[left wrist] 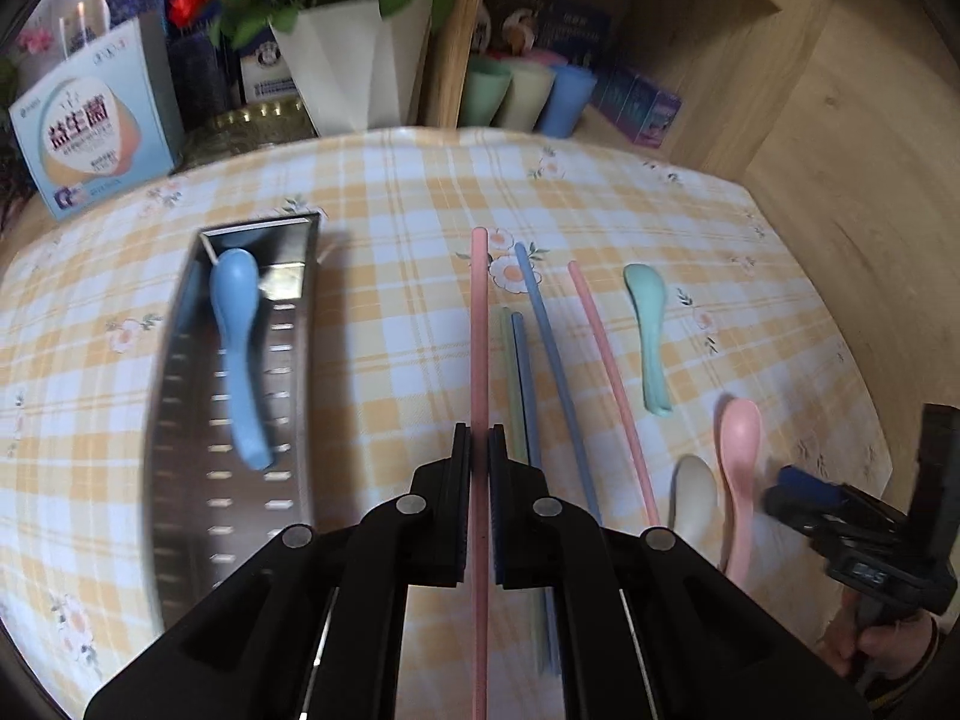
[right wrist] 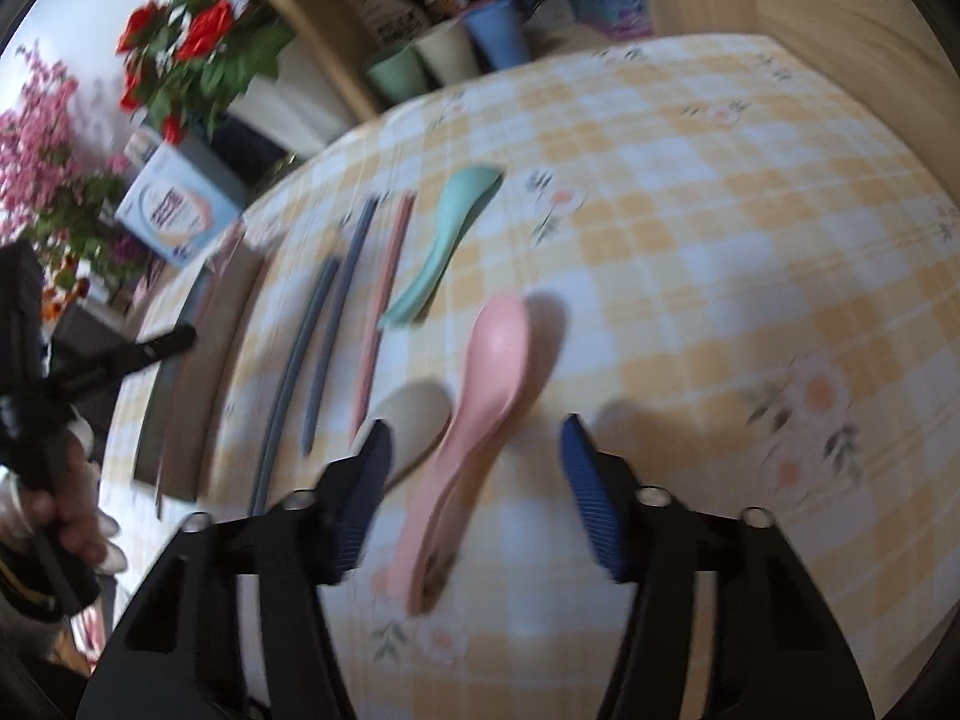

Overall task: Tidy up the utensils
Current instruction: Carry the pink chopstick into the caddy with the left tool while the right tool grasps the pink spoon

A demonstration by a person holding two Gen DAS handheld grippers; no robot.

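Left tongs (left wrist: 479, 444) clamp a pink chopstick (left wrist: 478, 330); right tongs (right wrist: 474, 438) gape astride a pink spoon (right wrist: 474, 420), beige spoon (right wrist: 414, 420) alongside.

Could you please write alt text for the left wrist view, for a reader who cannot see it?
The left claw is shut on a pink chopstick above a checked tablecloth. A blue spoon lies in a metal tray to the left; more chopsticks and spoons lie to the right.

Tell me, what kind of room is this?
Probably a home dining corner. A yellow-checked floral tablecloth covers the table, pastel plastic cups sit in a wooden shelf nook, and a white faceted vase of artificial red roses stands at the back.
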